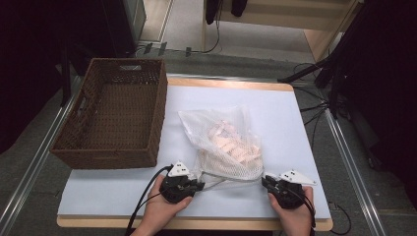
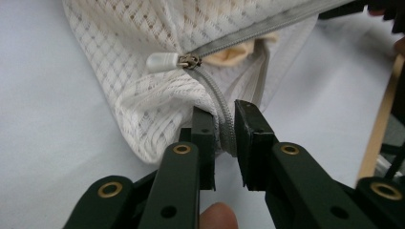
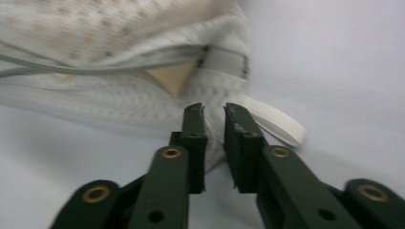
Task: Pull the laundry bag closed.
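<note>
White mesh laundry bag [image 1: 227,142] lies mid-bench [image 1: 295,118], right of the wicker basket [image 1: 115,113]; grey zipper [image 2: 224,121] partly open, peach cloth inside. Left claw [image 2: 224,131] slightly parted, zipper tape between its jaws, no clear pinch. Right claw [image 3: 213,125] slightly parted at the bag's corner, beside a white loop [image 3: 279,125].

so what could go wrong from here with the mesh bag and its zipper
1. The left gripper has only the thin grey zipper tape between its jaws, which do not visibly press on it, so the tape could slip out if pulled.
2. The right gripper sits at the mesh bag corner beside a loose white loop; it may catch mesh rather than the loop.
3. The zipper pull is free, and the part-open bag could spill its pale contents.
</note>
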Demonstrator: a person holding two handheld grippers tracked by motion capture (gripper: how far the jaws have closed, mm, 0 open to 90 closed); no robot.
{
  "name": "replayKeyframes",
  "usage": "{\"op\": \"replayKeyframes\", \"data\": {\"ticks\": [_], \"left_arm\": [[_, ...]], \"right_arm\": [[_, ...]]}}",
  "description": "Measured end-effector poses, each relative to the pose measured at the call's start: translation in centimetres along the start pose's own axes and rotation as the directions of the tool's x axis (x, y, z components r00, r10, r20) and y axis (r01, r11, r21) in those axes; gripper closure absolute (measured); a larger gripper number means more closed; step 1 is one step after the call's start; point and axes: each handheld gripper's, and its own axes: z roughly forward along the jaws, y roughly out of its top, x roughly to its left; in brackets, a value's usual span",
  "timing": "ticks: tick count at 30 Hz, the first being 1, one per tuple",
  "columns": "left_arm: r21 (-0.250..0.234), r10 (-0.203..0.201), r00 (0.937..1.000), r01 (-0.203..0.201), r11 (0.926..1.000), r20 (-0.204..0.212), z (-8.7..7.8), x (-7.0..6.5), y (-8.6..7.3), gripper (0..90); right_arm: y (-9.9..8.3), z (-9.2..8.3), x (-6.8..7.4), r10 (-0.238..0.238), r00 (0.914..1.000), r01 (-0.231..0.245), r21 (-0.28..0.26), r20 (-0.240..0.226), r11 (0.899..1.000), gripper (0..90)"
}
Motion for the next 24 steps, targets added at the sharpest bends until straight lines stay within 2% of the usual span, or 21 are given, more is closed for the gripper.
{"op": "replayKeyframes", "data": {"ticks": [1, 2, 3, 6, 8, 10, 11, 12, 13, 15, 16, 18, 20, 23, 24], "left_arm": [[-0.004, -0.002, 1.0, 0.002, 1.0, 0.0, -0.1, 0.1, 0.1, 77.6], [-0.004, -0.002, 1.0, 0.002, 1.0, 0.0, -0.1, 0.1, 0.1, 77.8], [-0.003, -0.004, 1.0, 0.004, 1.0, 0.001, 0.0, 0.1, 0.1, 77.8], [0.016, 0.005, 1.0, -0.005, 0.9999, -0.007, 0.3, -0.1, 0.0, 81.0], [0.02, 0.006, 0.9999, -0.006, 0.9998, -0.013, 0.4, -0.2, 0.0, 82.3], [0.018, 0.002, 0.9999, -0.001, 0.9998, -0.016, 0.3, -0.1, 0.0, 82.0], [0.015, 0.002, 0.9998, -0.002, 0.9999, -0.022, 0.2, 0.0, 0.0, 81.7], [0.009, 0.007, 0.9997, -0.007, 0.9999, -0.025, 0.2, -0.1, 0.0, 80.2], [0.009, 0.007, 0.9997, -0.007, 0.9999, -0.025, 0.2, -0.1, 0.0, 78.6], [-0.001, 0.009, 0.9998, -0.009, 1.0, -0.019, 0.2, -0.4, 0.0, 77.1], [-0.001, 0.014, 0.9998, -0.014, 0.9999, -0.014, 0.2, -0.4, 0.1, 77.1], [0.003, 0.022, 0.9997, -0.022, 0.9997, -0.013, 0.2, -0.5, 0.2, 77.7], [0.016, 0.02, 0.9997, -0.019, 0.9997, -0.014, 0.5, -0.4, 0.2, 81.2], [0.036, 0.022, 0.9996, -0.022, 0.9991, -0.018, 0.9, -0.2, 0.4, 85.3], [0.035, 0.023, 0.9995, -0.023, 0.9991, -0.02, 1.0, -0.3, 0.5, 86.5]], "right_arm": [[0.3, -0.2, 0.4, 0.005, 0.9976, -0.009, -0.064, -0.069, 0.998, 67.9], [0.3, -0.2, 0.4, 0.005, 0.9976, -0.009, -0.064, -0.069, 0.998, 67.9], [0.6, -0.2, 0.7, -0.003, 0.9977, -0.002, -0.08, -0.067, 0.997, 63.6], [1.1, 0.3, 1.4, -0.009, 0.9999, 0.009, -0.101, 0.007, 0.995, 51.1], [1.3, 0.2, 1.7, -0.013, 0.9965, 0.024, -0.125, 0.083, 0.992, 45.9], [1.5, -0.1, 1.7, -0.022, 0.9933, 0.038, -0.134, 0.113, 0.99, 42.1], [1.4, -0.2, 1.7, -0.016, 0.9936, 0.031, -0.139, 0.112, 0.99, 42.2], [1.3, -0.4, 1.6, -0.024, 0.9954, 0.038, -0.154, 0.093, 0.987, 47.3], [1.3, -0.4, 1.6, -0.024, 0.9954, 0.038, -0.154, 0.093, 0.987, 47.3], [1.4, -0.2, 1.7, -0.061, 0.9971, 0.067, -0.155, 0.046, 0.986, 59.1], [1.4, 0.1, 1.9, -0.084, 0.9963, 0.086, -0.142, 0.015, 0.986, 62.9], [1.6, 0.7, 2.2, -0.106, 0.9944, 0.105, -0.115, -0.001, 0.988, 74.1], [1.9, 1.6, 2.4, -0.097, 0.9947, 0.095, -0.075, -0.032, 0.993, 84.5], [2.5, 2.8, 2.8, -0.093, 0.9947, 0.092, -0.022, -0.046, 0.996, 89.6], [3.2, 3.7, 3.1, -0.108, 0.9923, 0.109, 0.007, -0.061, 0.994, 90.0]]}}
